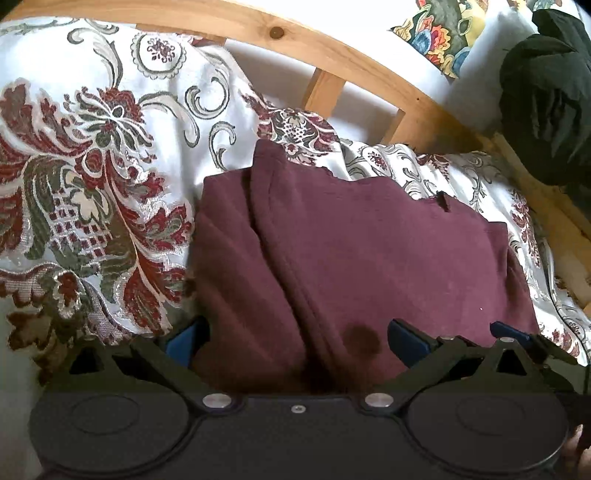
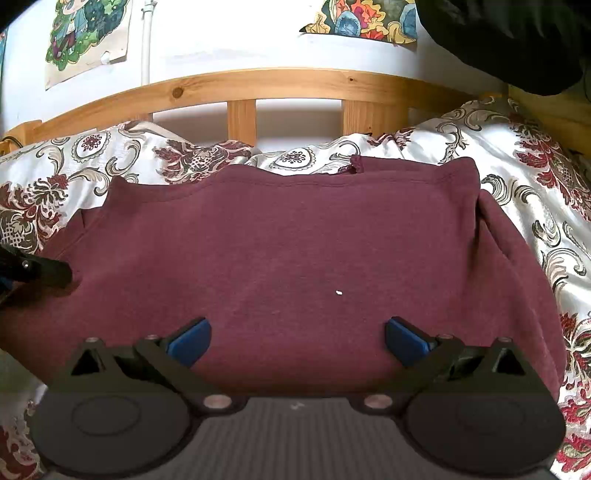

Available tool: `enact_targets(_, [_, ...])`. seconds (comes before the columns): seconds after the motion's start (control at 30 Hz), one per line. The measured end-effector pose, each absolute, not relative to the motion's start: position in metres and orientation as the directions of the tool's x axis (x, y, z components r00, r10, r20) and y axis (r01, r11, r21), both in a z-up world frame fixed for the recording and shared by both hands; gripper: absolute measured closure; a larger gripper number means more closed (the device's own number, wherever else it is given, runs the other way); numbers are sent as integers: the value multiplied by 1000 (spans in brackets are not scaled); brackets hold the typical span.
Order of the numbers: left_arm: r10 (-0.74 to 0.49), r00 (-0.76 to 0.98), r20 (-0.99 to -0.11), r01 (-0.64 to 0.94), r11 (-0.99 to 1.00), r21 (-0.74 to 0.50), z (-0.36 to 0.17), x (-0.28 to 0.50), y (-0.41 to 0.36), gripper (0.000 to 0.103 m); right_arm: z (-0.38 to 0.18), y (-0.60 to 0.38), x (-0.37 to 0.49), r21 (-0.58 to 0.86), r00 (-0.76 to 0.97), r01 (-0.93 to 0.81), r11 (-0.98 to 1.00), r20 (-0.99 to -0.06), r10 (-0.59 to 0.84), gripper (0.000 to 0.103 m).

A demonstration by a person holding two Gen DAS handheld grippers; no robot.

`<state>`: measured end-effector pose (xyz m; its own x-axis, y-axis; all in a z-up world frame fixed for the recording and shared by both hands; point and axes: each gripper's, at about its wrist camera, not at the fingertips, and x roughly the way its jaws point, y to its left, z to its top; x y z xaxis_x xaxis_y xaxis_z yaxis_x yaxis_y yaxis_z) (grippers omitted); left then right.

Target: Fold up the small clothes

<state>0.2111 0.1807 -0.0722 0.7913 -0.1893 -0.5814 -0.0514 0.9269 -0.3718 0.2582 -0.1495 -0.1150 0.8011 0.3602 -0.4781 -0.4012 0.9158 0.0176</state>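
A maroon garment (image 2: 295, 251) lies partly folded on the patterned bedspread (image 2: 535, 177). In the left wrist view the garment (image 1: 351, 251) shows a folded-over flap on its left side and a dark spot near the gripper. My left gripper (image 1: 295, 339) is open, its blue-padded fingers (image 1: 406, 341) straddling the near edge of the cloth. My right gripper (image 2: 295, 341) is open just above the near edge of the garment, holding nothing. The left gripper's tip (image 2: 48, 273) shows at the left edge of the right wrist view, on the garment's left side.
A wooden bed rail (image 2: 280, 85) with slats runs along the far side. A dark green bundle (image 1: 546, 110) sits at the far right by the wall. Colourful pictures (image 2: 88, 33) hang on the white wall. The floral bedspread (image 1: 92, 184) surrounds the garment.
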Motion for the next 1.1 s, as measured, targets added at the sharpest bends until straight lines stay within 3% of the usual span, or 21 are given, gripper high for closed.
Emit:
enact_targets(0.2, [-229,770,-595,-83,890,-449,-71,213,185,5,-115,-149,258,18,801,-401,916,-478,361,1])
enact_targets(0.3, [-175,764,-622,-170,874,-455,-70,211,188,23,-115,-150,258,20,801,-402,916,-477,362,1])
enact_targets(0.47, [-156,742,-652,-199,878,-436,-69,210,186,43,-114,-149,258,24,797,-402,915,-482,363,1])
enact_targets(0.53, [-159,744,-650,-204,871,-446,-69,209,187,58,-113,-150,258,27,792,-406,913,-488,367,1])
enact_targets(0.63, [-161,754,-637,-196,870,-452,-67,209,186,70,-108,-153,256,31,772,-428,903,-508,383,1])
enact_targets(0.83, [-154,813,-562,-146,880,-452,-44,203,170,76,-95,-182,253,108,740,-459,882,-503,447,0])
enact_targets(1.1, [-254,850,-461,78,927,-368,18,233,106,78,-82,-241,259,123,829,-338,933,-430,357,0])
